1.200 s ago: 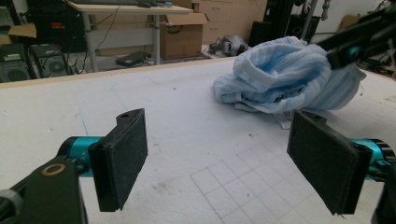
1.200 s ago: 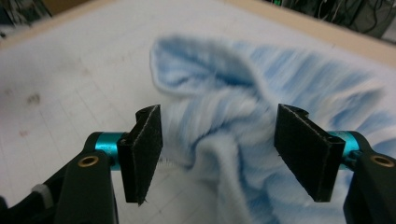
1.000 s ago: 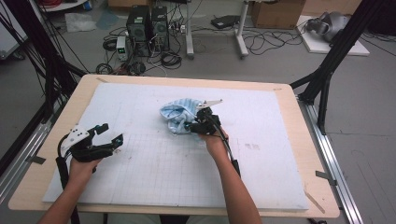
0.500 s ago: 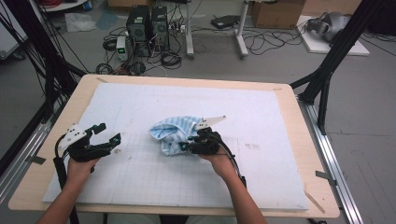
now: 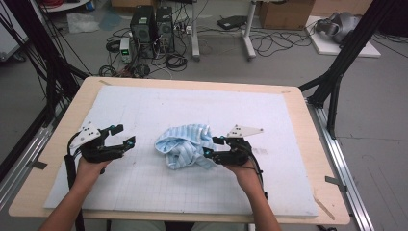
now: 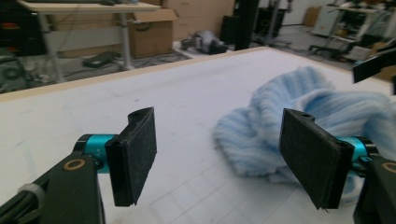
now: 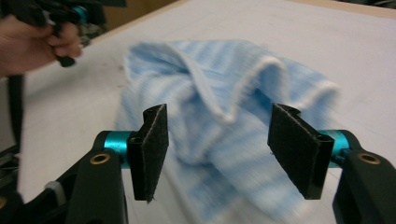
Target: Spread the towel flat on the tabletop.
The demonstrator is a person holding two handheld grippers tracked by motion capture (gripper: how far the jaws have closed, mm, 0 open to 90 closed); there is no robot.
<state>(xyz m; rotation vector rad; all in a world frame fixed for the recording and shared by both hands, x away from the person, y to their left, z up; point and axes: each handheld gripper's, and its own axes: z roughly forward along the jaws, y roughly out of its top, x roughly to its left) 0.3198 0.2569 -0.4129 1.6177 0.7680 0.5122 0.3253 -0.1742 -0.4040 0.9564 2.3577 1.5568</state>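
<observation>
Blue striped towel (image 5: 185, 147) crumpled on mat, just before parted right gripper (image 5: 208, 147)

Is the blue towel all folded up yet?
Not yet. The blue towel lies crumpled on the white mat. The right hand-held gripper has just been opening, nothing pinched between its jaws; the left hand-held gripper waits open. Any spreading and folding remain.
</observation>
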